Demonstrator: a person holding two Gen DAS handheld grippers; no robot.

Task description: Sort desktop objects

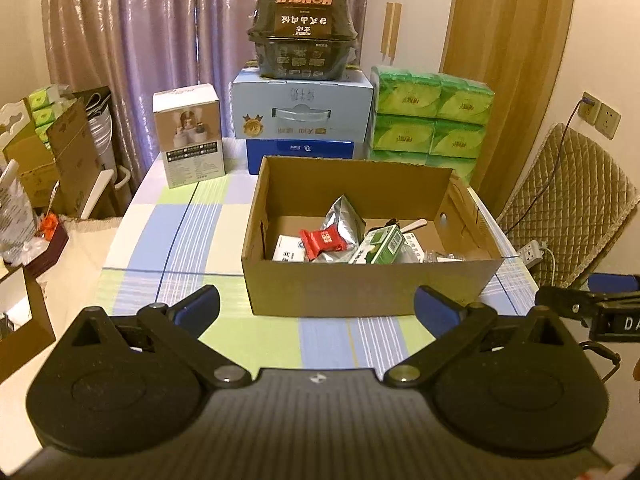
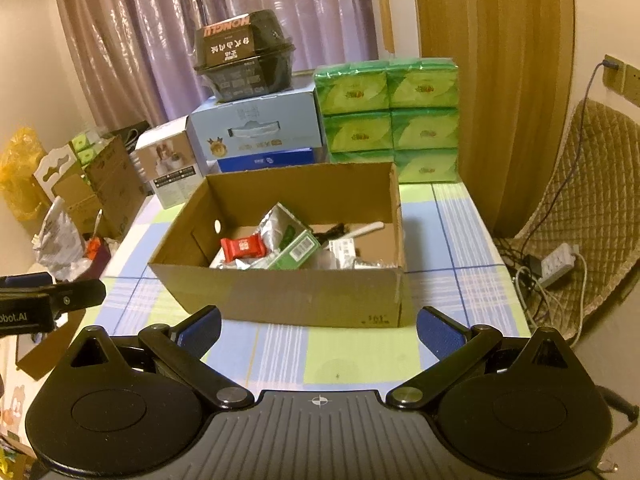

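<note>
Both of my jaws stand wide apart and hold nothing: the left gripper [image 1: 316, 312] and the right gripper [image 2: 318, 328] hover side by side above the near edge of the surface, each with its blue pads spread to either side of the view.

Straight ahead of both, just beyond the fingertips, sits the open brown cardboard box [image 1: 360, 280]. Inside it lie a red foil snack packet [image 1: 323, 241], a crumpled silver foil pouch [image 1: 344, 216], a green and white carton [image 1: 378, 246], a small white box [image 1: 288, 250] and a pale flat stick [image 1: 414, 225] toward the far wall. I see no loose small items on the cloth between my jaws and the box, so I judge the gathering step is done or nearly so. The next move, as I read it, calls for a check of what remains to be sorted, or a two-sided hold on the box walls if it is to be shifted.

The surface wears a checked cloth of blue, green and white [image 1: 192, 224]. Beyond the box, at the far edge, stand a white product box [image 1: 190, 136] off to my left, a pale blue carry case [image 1: 302, 116] with a black lidded food bowl [image 1: 302, 36] on top, and a stack of green tissue packs [image 1: 430, 116] off to my right. Behind hangs a mauve curtain [image 1: 160, 20]; a wooden door [image 1: 508, 40] and a quilted chair [image 1: 568, 200] stand to the right.
</note>
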